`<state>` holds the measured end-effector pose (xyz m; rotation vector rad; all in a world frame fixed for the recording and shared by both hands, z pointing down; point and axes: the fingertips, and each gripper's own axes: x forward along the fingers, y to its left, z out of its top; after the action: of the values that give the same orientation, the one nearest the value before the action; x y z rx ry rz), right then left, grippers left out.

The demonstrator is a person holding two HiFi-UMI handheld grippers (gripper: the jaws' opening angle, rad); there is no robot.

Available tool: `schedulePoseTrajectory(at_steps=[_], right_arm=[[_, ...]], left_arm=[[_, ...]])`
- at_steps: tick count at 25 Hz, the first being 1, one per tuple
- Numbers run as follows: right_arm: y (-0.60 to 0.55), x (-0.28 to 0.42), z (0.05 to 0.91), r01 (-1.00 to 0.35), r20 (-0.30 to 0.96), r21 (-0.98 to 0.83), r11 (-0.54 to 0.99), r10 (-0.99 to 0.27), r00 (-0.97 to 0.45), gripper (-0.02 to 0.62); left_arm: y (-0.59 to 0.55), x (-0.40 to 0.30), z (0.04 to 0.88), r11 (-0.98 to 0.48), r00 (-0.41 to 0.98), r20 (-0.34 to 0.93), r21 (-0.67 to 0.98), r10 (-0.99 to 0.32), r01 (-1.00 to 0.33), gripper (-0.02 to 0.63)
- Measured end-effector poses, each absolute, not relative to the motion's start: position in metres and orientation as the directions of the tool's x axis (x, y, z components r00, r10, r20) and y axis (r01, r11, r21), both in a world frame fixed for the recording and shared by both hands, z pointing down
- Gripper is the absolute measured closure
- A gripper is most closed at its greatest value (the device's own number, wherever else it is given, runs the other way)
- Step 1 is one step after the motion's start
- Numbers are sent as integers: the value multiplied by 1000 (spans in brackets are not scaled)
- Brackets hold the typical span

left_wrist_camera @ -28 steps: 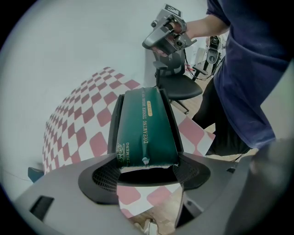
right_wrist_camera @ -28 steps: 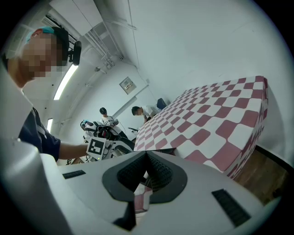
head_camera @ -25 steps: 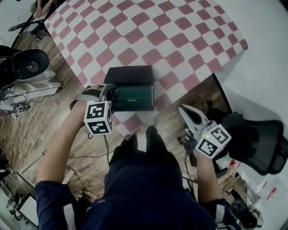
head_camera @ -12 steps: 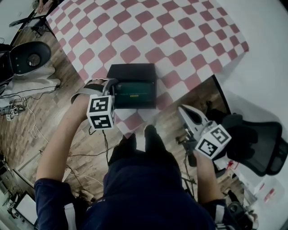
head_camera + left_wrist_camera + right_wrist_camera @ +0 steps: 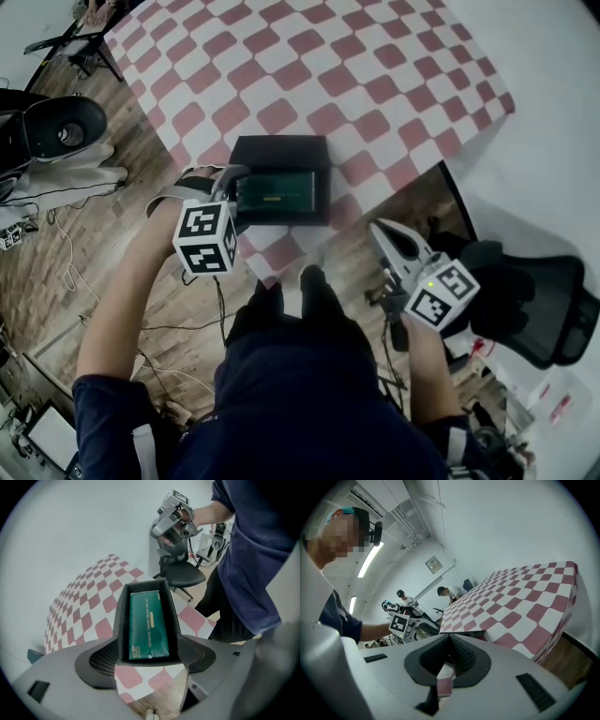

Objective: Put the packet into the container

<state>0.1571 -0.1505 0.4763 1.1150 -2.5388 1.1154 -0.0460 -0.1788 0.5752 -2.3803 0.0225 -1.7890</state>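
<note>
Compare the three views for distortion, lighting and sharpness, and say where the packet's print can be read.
Head view: evenly lit, barrel bend in the checkered cloth, packet print too small to read. Left gripper view: strong fisheye, dark round border, packet sharp in the container, lettering readable. Right gripper view: fisheye, ceiling light blown out.

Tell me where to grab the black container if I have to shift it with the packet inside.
I'd clamp the black container across its narrow width, on the outsides of its long walls, coming from the end nearest the left gripper, whose jaws stand open in line with it. The green packet nearly fills the inside, so a finger hardly fits on the rim.
</note>
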Motion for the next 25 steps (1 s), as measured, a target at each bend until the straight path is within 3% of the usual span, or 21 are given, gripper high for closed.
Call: schedulePoseTrajectory(at_steps=[10,13,20,25], right_arm=[[-154,136,437,-686,372,-513,516,-587,-719,578],[-153,130,428,-688,364,-498,527,-594,-718,578],[-152,114,398,-694,336,-441,569,-612,-716,580],[-148,102,382,-690,317,-402,602,-616,-721,580]], left_arm=[[-175,-31,497,-959,491,825,-257,-280,-116,226],[-172,-27,471,-936,546,761,-306,-350,-173,312],[-167,-34,405,-847,629,571,-409,-527,-339,413],[-160,-44,367,-799,665,446,-380,-599,-466,484]])
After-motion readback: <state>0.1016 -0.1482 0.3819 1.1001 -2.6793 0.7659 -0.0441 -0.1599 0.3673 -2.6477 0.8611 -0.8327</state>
